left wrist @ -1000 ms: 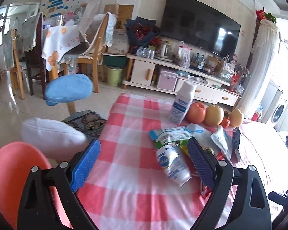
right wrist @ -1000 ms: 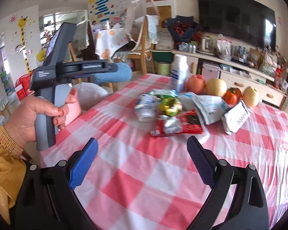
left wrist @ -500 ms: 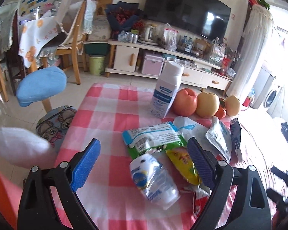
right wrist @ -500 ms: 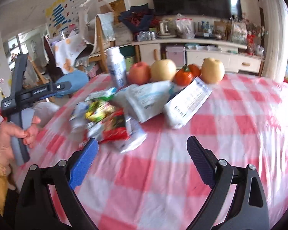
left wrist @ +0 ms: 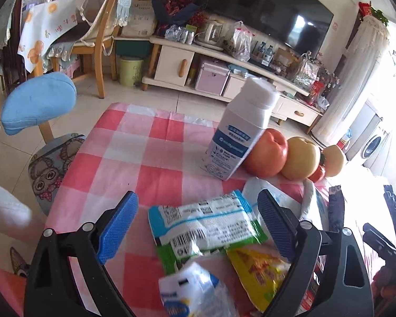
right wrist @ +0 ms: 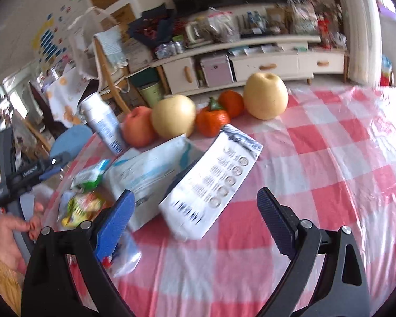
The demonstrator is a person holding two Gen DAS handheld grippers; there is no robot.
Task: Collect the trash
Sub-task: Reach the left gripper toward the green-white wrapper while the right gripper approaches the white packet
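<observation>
Both tongs wide: my left gripper point(left wrist: 196, 220) brackets the green wrapper point(left wrist: 206, 225) at twelve o'clock; it looks light, crinkly and slippery, so I'd pinch its middle.

- You've got the television point(left wrist: 269, 8) on the far wall.
- Cream cabinet point(left wrist: 224, 60) right beneath it.
- Wooden chair point(left wrist: 103, 34) to its left, on pale tiles.
</observation>
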